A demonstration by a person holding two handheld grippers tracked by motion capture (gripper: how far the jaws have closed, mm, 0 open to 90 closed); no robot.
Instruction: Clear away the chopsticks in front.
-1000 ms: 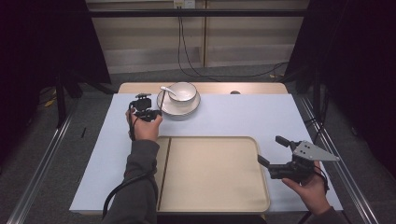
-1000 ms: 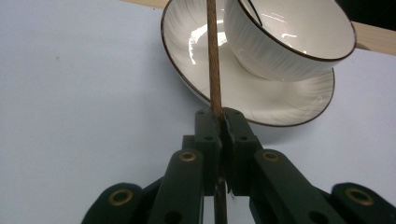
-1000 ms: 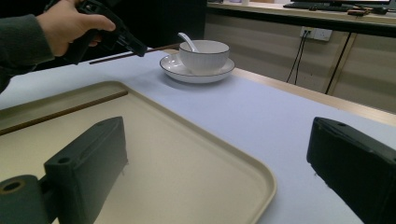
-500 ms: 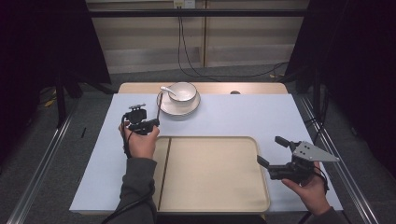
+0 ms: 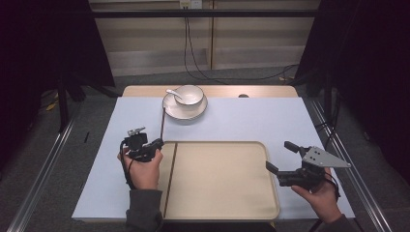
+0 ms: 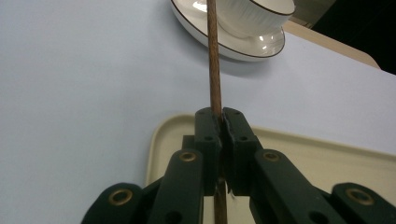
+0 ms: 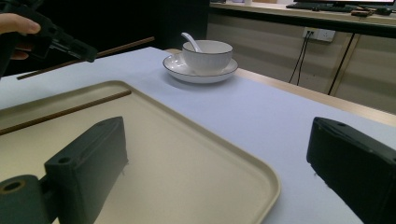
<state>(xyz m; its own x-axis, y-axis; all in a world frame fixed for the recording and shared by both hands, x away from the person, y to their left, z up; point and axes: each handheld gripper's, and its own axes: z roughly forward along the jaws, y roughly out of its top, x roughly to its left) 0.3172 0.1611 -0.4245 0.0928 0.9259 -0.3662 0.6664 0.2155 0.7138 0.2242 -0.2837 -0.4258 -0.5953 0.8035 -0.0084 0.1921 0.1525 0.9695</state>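
One chopstick [image 5: 169, 180] on beige tray [image 5: 227, 212]

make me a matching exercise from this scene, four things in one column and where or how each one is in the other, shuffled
Things:
1. spoon
2. bowl
3. chopstick on the tray
4. right hand-held gripper

States or places:
A. lying flat along the left side of the tray
B. open, holding nothing
C. resting inside the bowl
D. standing on the plate

Pairs: 1-C, 2-D, 3-A, 4-B
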